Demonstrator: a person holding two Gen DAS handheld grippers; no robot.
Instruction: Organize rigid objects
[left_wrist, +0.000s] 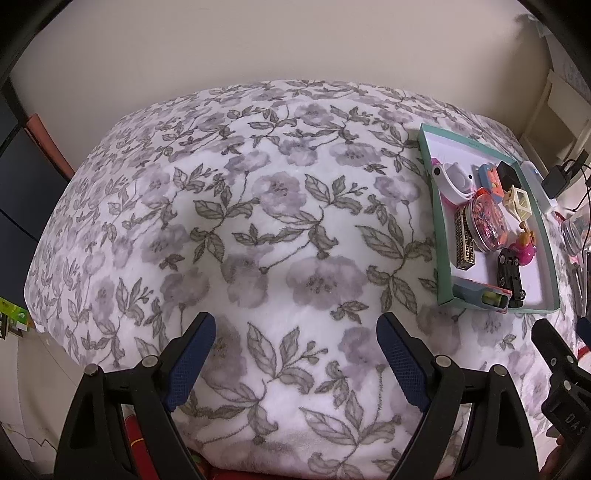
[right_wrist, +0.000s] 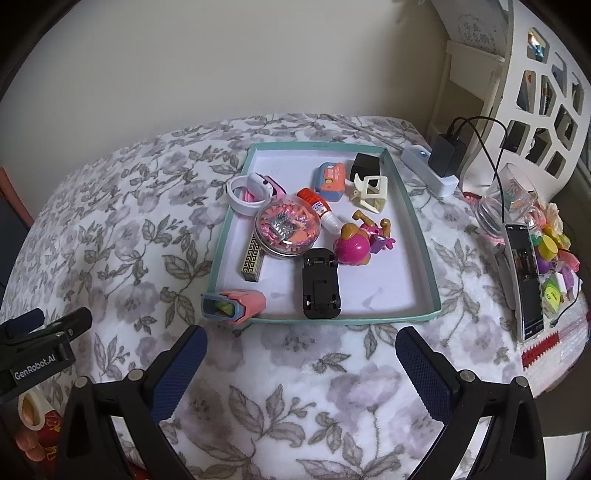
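A teal-rimmed tray (right_wrist: 417, 229) (left_wrist: 546, 254) lies on a floral blanket and holds several small objects. Among them are a black toy car (right_wrist: 320, 284) (left_wrist: 510, 275), a pink figurine (right_wrist: 354, 242), a round clear case of pink bits (right_wrist: 288, 227) (left_wrist: 484, 223), a patterned black-and-gold box (right_wrist: 253, 262), a white watch (right_wrist: 247, 192) and a cream clip (right_wrist: 371, 194). A pink and blue item (right_wrist: 236, 304) rests on the tray's near left corner. My right gripper (right_wrist: 301, 363) hangs open just in front of the tray, nothing between its fingers. My left gripper (left_wrist: 295, 354) stands open over bare blanket, left of the tray.
The floral blanket (left_wrist: 258, 221) covers the whole surface up to a cream wall. Right of the tray lie a phone (right_wrist: 526, 280), a glass jar (right_wrist: 506, 203), colourful small toys (right_wrist: 554, 254), and a white power strip (right_wrist: 428, 166) with a black charger and cables. A white shelf stands behind.
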